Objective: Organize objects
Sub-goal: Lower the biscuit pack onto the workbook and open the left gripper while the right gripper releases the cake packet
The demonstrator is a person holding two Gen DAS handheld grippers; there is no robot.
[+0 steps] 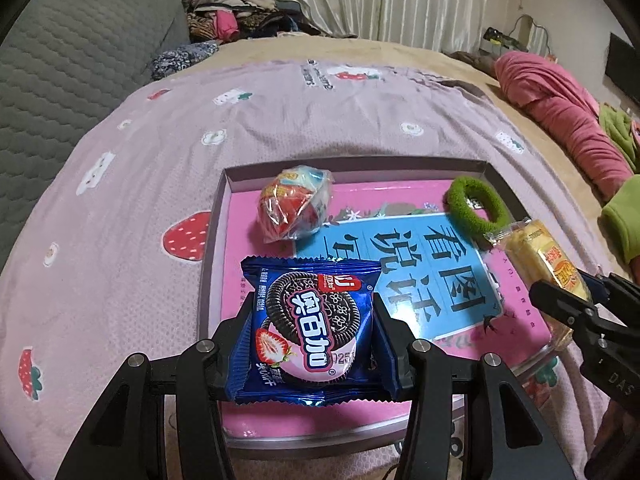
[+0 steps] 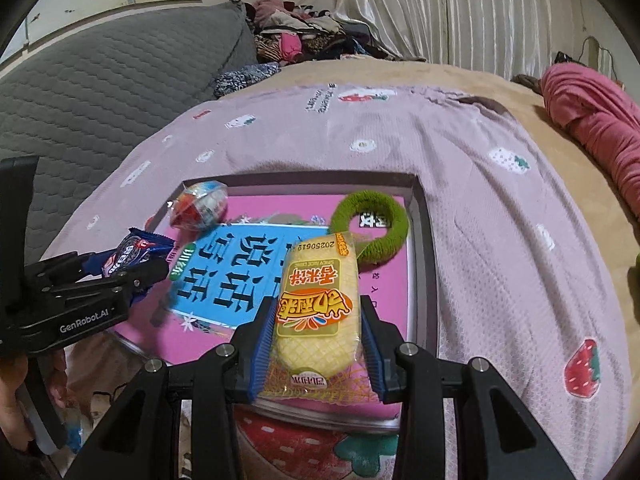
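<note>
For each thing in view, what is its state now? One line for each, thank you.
left claw: shut on blue cookie packet
right claw: shut on yellow cake packet
blue cookie packet: sealed, held over the tray
yellow cake packet: sealed, held over the tray
tray: open, on the bedspread
wrapped red ball: lying in tray
green hair tie: lying in tray

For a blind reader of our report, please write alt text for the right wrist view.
The right gripper holds a yellow rice cracker packet between its jaws, above a shallow box on a bed. A green hair tie and a wrapped red toy egg lie inside; the left gripper holds a blue cookie packet.
</note>
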